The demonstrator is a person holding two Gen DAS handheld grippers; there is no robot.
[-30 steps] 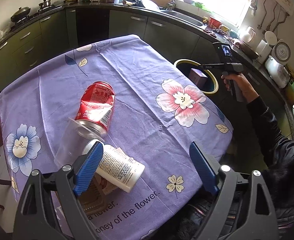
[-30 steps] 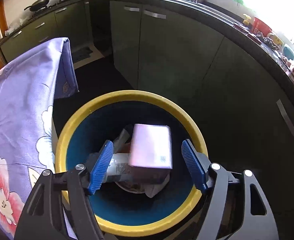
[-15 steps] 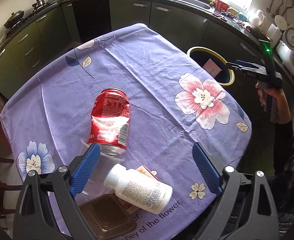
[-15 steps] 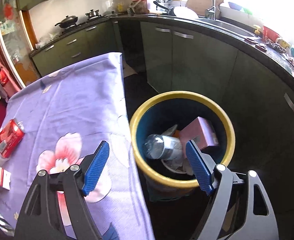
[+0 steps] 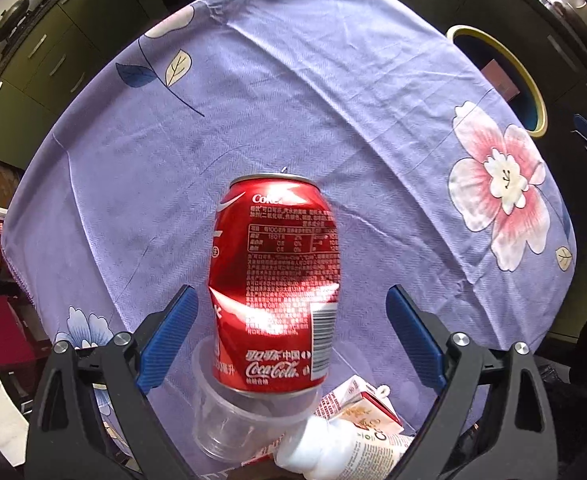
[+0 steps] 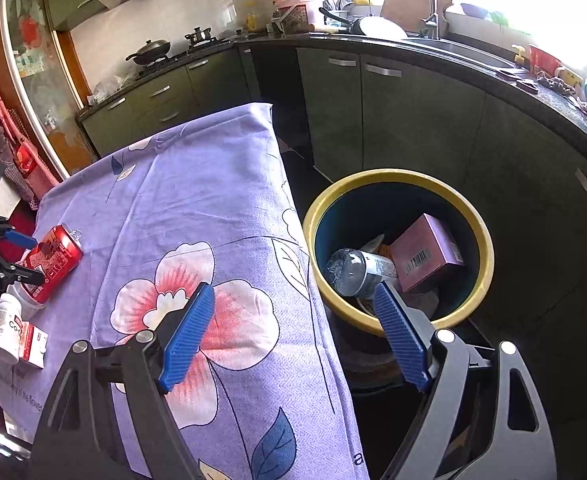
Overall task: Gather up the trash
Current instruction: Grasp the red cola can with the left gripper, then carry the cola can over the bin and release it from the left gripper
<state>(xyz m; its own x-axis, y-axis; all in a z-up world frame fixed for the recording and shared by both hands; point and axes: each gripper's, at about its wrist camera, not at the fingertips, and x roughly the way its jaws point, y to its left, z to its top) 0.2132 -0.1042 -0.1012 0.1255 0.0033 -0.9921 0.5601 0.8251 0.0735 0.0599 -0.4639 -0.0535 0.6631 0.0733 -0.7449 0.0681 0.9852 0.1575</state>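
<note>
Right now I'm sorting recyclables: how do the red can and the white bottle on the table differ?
The red can is dented metal; the white bottle is smooth plastic, undented. The can's base rests in a clear cup; the bottle lies against a small carton. Both lie on their sides, uncollected.

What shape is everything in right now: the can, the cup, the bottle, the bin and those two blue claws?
Dented red cola can: lying down, base in the cup.
Clear plastic cup: on its side.
White plastic bottle: lying flat.
Yellow-rimmed blue bin: open, partly filled.
Left gripper: open, straddling the can.
Right gripper: opening, empty.
</note>
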